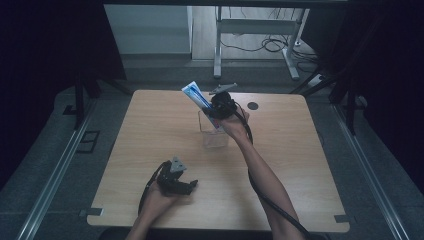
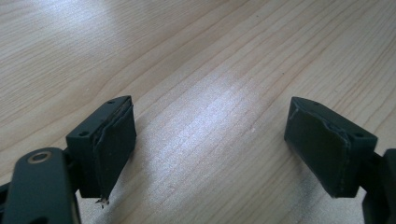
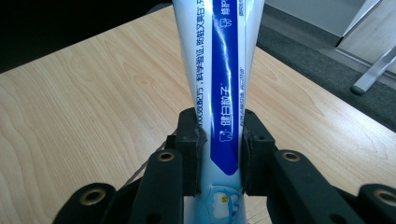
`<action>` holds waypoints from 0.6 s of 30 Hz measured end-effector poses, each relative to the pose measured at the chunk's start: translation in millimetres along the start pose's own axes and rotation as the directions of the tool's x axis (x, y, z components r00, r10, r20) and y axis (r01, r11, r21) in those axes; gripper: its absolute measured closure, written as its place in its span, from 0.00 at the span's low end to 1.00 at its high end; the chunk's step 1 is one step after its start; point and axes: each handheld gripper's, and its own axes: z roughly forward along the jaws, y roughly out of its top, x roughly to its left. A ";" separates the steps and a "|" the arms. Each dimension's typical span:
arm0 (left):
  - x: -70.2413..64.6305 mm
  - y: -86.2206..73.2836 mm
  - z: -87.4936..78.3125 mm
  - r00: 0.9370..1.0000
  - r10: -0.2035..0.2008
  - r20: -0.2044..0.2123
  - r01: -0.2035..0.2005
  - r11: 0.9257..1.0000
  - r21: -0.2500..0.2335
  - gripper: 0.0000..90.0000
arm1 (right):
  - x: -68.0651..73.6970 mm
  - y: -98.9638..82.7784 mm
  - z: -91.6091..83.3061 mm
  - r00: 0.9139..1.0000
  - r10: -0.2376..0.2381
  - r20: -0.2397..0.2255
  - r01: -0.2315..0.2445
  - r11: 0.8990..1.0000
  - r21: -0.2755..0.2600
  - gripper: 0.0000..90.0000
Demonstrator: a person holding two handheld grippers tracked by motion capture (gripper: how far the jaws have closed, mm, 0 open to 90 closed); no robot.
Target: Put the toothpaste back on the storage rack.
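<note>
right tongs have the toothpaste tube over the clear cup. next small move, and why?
Probably ease the right tongs straight down so the toothpaste tube drops cap-end into the clear cup. The tube is clamped between the pads, tilted, its lower end at the cup's mouth, not yet released. The left tongs rest open on the table, apart from the cup.

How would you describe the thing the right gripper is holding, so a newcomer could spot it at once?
Start at the wooden table and find the clear plastic container near its middle. Just above it, the right gripper clamps a toothpaste tube. It is white with a blue stripe and printed text, slanting up to the left, the sole coloured item there.
</note>
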 end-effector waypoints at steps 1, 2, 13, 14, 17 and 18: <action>0.0 0.0 0.0 1.000 0.000 0.001 0.000 1.000 0.000 0.18 | 0.4 -0.5 0.3 1.000 -0.005 0.003 0.005 1.000 0.003 0.80; 0.1 0.0 0.0 1.000 0.000 0.001 0.000 1.000 0.000 0.18 | 0.8 -0.8 0.9 1.000 -0.007 0.007 0.007 1.000 0.003 0.80; 0.1 0.0 0.0 1.000 0.001 0.001 -0.001 1.000 0.000 0.18 | 1.4 -7.9 3.5 1.000 -0.021 0.012 0.021 1.000 0.010 0.80; 0.1 0.0 0.0 1.000 0.001 0.001 -0.001 1.000 0.000 0.18 | 1.6 -8.6 3.6 1.000 -0.023 0.012 0.023 1.000 0.011 0.80; 0.1 0.0 0.0 1.000 0.001 0.001 -0.001 1.000 0.001 0.18 | 2.2 -11.5 3.6 1.000 -0.025 0.009 0.024 1.000 0.020 0.80; 0.1 0.0 0.0 1.000 0.001 0.001 -0.001 1.000 0.000 0.18 | 2.2 -12.5 3.8 1.000 -0.026 0.008 0.025 0.999 0.021 0.79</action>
